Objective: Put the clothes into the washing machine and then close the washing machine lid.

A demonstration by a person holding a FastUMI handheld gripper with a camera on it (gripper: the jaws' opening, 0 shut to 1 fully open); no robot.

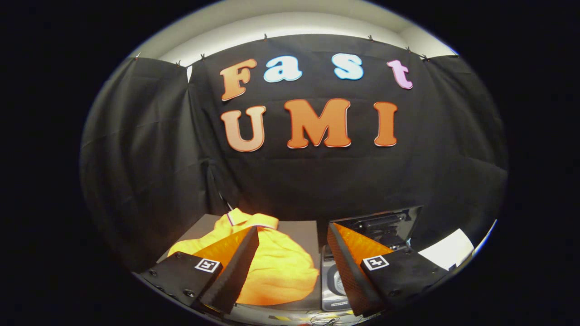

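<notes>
Item: gripper (292,262), held high above the work area, jaws spread wide and gripping nothing, both fingers clear of every object. Item: orange garment (276,265), bunched in a loose mound with a striped collar at its far end, lying on a grey platform (299,228) on the tabletop, partly behind the left finger and partly in the gap between the fingers, below and ahead of them. Item: small washing machine (333,280), just beside the garment on its right, grey top with round opening glimpsed between the fingers; lid (385,224) standing raised behind the right finger, dark and close to upright. Item: white sheet (446,251), to the right of the machine, purpose unclear. Stage, judged: garment not yet taken, nothing yet loaded, lid not yet closed. Risks, judged: pinch of a single top fold only, letting the mound unroll and trail a sleeve or hem over the machine rim; trailing cloth then caught under the lid, preventing full closure. Descent too shallow, skimming the fabric without a hold; too deep, driving fingertips into the platform. Swing toward the machine too low, knocking the raised lid shut early or nudging the light machine aside. Opening small relative to the bundle, so partial entry likely without a push.
</notes>
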